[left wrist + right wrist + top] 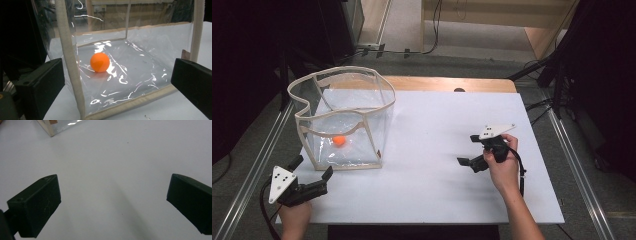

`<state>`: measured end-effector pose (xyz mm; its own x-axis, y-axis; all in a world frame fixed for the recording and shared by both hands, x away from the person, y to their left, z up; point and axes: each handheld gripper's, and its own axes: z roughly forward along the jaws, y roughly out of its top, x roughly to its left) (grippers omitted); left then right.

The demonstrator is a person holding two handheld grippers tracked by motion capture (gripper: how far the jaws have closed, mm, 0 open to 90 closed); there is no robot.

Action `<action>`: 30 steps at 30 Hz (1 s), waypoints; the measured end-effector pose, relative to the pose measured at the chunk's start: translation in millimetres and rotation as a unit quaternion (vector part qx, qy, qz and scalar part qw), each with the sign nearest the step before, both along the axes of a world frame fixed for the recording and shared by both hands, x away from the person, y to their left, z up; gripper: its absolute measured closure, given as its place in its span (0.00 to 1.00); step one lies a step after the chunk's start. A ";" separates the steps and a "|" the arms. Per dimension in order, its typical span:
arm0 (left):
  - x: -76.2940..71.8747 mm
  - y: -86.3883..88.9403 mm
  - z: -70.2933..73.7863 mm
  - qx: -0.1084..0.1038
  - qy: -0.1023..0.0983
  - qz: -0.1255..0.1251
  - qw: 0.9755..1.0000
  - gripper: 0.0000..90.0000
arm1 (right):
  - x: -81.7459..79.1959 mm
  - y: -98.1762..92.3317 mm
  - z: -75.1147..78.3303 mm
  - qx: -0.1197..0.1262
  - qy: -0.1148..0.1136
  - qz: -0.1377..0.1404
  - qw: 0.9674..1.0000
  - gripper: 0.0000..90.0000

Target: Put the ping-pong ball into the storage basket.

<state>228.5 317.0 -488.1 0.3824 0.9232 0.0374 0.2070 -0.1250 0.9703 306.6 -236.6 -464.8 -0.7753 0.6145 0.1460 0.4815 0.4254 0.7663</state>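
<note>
Left gripper [312, 172] agape lower left, right gripper [471, 149] agape mid-right — likely reach over clear bag [343, 120] rim for orange ball [99, 62] — avoid snagging trim.

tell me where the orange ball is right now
In the high view the ball lies on the floor of the clear bag at the table's left, just ahead of the open left hand-held gripper.

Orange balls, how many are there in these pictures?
1. The orange ball lies on the floor of the clear bag at the table's left, seen through its wall; none looks hidden.
</note>
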 end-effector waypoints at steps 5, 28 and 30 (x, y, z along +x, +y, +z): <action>0.0 -0.1 -0.1 0.000 0.000 0.000 1.000 0.00 | -4.2 -10.3 -5.9 0.003 0.004 -0.013 1.000 0.00; 0.0 -0.3 -0.1 0.000 0.000 0.001 1.000 0.00 | -20.4 -49.8 -26.7 0.024 0.004 -0.057 0.998 0.00; 0.0 -0.3 -0.1 0.000 0.000 0.001 1.000 0.00 | -21.9 -52.6 -26.9 0.027 0.000 -0.055 0.998 0.00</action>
